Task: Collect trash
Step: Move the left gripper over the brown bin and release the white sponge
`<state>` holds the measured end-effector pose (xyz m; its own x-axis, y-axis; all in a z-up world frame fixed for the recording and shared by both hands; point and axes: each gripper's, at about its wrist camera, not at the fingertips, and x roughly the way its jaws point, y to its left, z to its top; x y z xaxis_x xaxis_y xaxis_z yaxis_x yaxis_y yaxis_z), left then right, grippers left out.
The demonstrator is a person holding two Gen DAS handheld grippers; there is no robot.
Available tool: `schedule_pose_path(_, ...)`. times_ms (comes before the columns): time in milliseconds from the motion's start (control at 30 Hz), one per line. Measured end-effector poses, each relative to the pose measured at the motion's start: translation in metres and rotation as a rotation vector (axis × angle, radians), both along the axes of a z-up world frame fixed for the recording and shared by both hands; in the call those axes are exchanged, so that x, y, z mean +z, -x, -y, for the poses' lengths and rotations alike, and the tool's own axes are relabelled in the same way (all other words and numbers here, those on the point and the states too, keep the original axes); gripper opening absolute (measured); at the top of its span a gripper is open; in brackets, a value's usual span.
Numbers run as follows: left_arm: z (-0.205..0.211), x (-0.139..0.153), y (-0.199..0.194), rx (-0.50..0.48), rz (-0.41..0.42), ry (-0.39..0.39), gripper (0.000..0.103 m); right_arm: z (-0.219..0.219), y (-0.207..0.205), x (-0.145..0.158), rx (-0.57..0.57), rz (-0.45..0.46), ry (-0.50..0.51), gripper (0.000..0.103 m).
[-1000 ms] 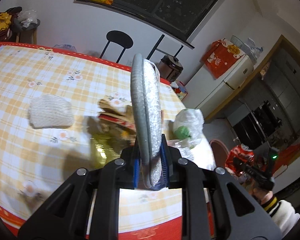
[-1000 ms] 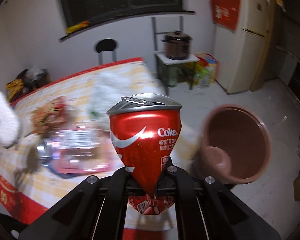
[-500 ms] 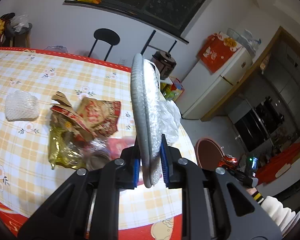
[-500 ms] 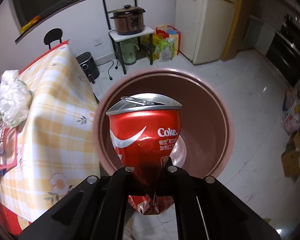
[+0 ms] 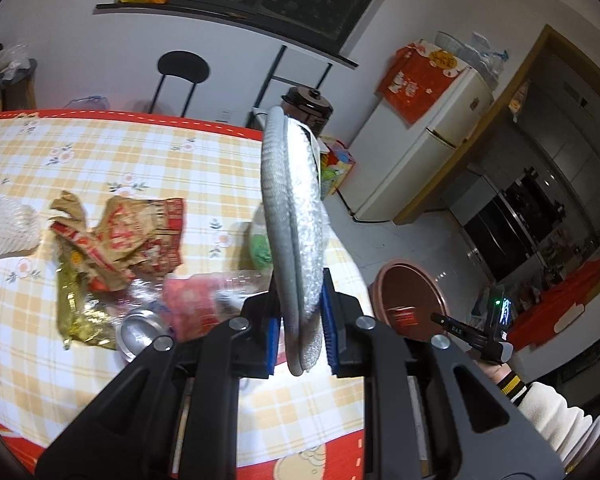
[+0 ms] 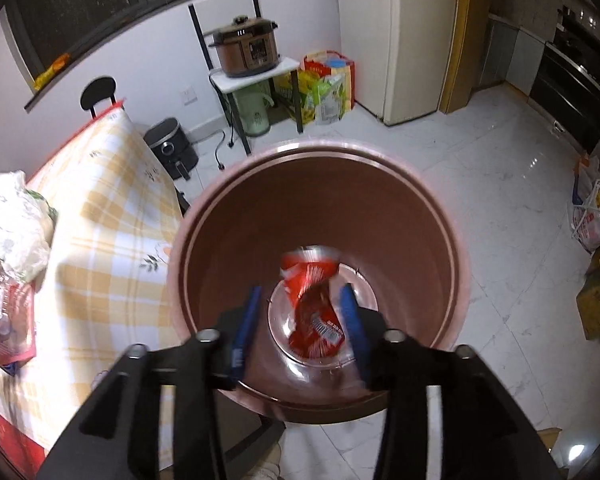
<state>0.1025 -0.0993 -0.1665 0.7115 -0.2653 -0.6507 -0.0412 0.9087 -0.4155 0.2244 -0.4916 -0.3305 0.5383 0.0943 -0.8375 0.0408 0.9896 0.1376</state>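
Observation:
My left gripper (image 5: 298,322) is shut on a flat silver foil lid (image 5: 292,216) that stands on edge above the checked table (image 5: 148,160). On the table lie crumpled red and gold wrappers (image 5: 116,240), a white foam net (image 5: 8,232) and a small can (image 5: 138,332). My right gripper (image 6: 300,320) hangs over the brown trash bin (image 6: 452,264), its jaws opening. The crushed red Coke can (image 6: 314,308) is free of the pads and blurred inside the bin, above a clear plastic piece at its bottom. The bin (image 5: 404,300) also shows beside the table in the left wrist view, with the right gripper (image 5: 468,330) over it.
A white plastic bag (image 6: 18,224) and a red packet (image 6: 14,320) lie near the table's edge. A rice cooker on a stand (image 6: 246,48), a black appliance (image 6: 170,148), a fridge (image 6: 424,36) and a black chair (image 5: 182,68) stand around. Bags and boxes (image 6: 596,232) sit on the floor at right.
The right gripper swung from over the table to above the bin, then let go of the Coke can, which drops into it. The left gripper slid rightward along the table with the lid.

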Motion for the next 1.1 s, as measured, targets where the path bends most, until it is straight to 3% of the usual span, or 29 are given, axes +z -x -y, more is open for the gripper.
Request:
schedule_pose_path(33, 0.004, -0.001, -0.003, -0.014, 0.001, 0.0, 0.021, 0.0, 0.001, 0.005, -0.002, 0.014, -0.003, 0.057)
schedule_pose_path(200, 0.032, -0.005, -0.022, -0.101, 0.01, 0.014, 0.021, 0.001, 0.022, 0.041, -0.005, 0.118, -0.02, 0.096)
schedule_pose_path(233, 0.04, -0.006, -0.027, -0.122, 0.009, 0.017, 0.021, 0.001, 0.025, 0.047, -0.006, 0.131, -0.025, 0.098)
schedule_pose_path(533, 0.127, -0.025, -0.079, -0.34, -0.007, 0.045, 0.021, 0.016, 0.08, 0.094, -0.096, 0.247, -0.067, 0.098)
schedule_pose_path(733, 0.202, -0.053, -0.121, -0.474, -0.069, 0.079, 0.021, 0.032, 0.109, 0.098, -0.155, 0.248, -0.067, 0.098)
schedule_pose_path(1033, 0.3, -0.079, -0.166, -0.603, -0.082, 0.024, 0.022, 0.065, 0.15, 0.109, -0.271, 0.256, -0.075, 0.098)
schedule_pose_path(1067, 0.308, -0.083, -0.168, -0.611, -0.084, 0.023, 0.023, 0.067, 0.154, 0.11, -0.279, 0.261, -0.073, 0.098)
schedule_pose_path(1100, 0.315, -0.085, -0.171, -0.621, -0.088, 0.028, 0.031, 0.069, 0.157, 0.111, -0.289, 0.266, -0.074, 0.098)
